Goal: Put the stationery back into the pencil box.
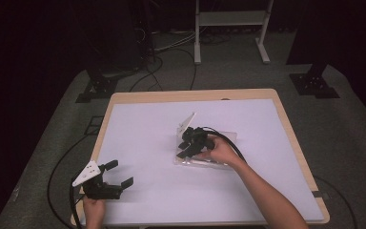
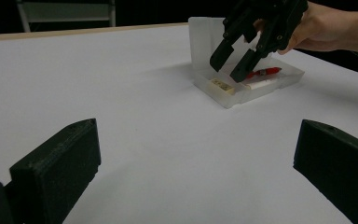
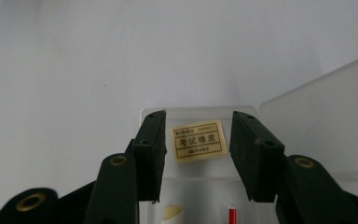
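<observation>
Step in hand: picking the small cream rectangular eraser with a printed yellow label (image 3: 199, 141) out of the clear plastic hinged pencil case (image 2: 242, 95), which lies open at table centre. Right gripper (image 3: 198, 154) hovers over the case's left end, jaws spread either side of the eraser, not touching. Left gripper (image 1: 115, 174) idles near-left, jaws wide apart. Next move likely: lower, close squarely on the eraser, avoiding the red pen (image 2: 264, 72) beside it.
</observation>
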`<action>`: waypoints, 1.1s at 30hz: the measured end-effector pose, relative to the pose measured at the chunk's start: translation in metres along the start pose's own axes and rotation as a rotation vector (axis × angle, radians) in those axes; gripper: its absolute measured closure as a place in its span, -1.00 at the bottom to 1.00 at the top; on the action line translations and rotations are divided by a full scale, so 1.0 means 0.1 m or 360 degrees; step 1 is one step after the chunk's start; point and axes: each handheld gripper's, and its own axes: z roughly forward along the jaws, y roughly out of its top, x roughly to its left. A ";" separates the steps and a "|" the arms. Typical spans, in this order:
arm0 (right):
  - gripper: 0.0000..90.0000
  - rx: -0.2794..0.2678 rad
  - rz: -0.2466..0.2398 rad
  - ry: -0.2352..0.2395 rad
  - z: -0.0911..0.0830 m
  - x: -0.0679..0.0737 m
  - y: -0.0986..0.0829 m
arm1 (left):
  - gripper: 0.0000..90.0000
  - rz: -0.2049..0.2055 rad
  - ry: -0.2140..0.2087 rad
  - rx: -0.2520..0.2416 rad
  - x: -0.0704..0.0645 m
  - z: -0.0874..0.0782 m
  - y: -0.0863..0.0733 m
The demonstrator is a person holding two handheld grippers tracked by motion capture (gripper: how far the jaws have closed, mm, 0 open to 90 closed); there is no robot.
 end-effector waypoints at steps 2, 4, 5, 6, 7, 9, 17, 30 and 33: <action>0.22 -0.0015 -0.0004 0.0000 -0.03 0.01 0.00 | -1.00 -0.0002 -0.0002 0.0002 0.00 0.00 0.00; 0.22 -0.0037 -0.0002 0.0003 -0.08 0.02 -0.01 | -1.00 -0.0001 -0.0001 0.0001 0.00 0.00 0.00; 0.22 -0.0037 -0.0002 0.0003 -0.08 0.02 -0.01 | -1.00 -0.0001 -0.0001 0.0001 0.00 0.00 0.00; 0.21 -0.0048 0.0005 0.0010 -0.11 0.03 -0.02 | -1.00 -0.0001 -0.0003 0.0001 0.00 0.00 0.00; 0.21 -0.0049 0.0008 0.0009 -0.12 0.03 -0.03 | -1.00 -0.0002 -0.0001 0.0001 0.00 0.00 0.00; 0.19 -0.0061 0.0014 0.0019 -0.15 0.04 -0.05 | -1.00 -0.0002 0.0001 0.0003 0.00 0.00 0.00; 0.15 -0.0091 0.0027 0.0027 -0.22 0.08 -0.12 | -1.00 -0.0004 0.0006 0.0005 0.00 0.01 0.00; 0.13 -0.0110 0.0056 0.0042 -0.28 0.16 -0.23 | -1.00 -0.0010 0.0010 0.0009 0.00 0.02 0.00; 0.12 -0.0125 0.0062 0.0040 -0.30 0.17 -0.25 | -1.00 -0.0010 0.0008 0.0007 0.00 0.02 0.00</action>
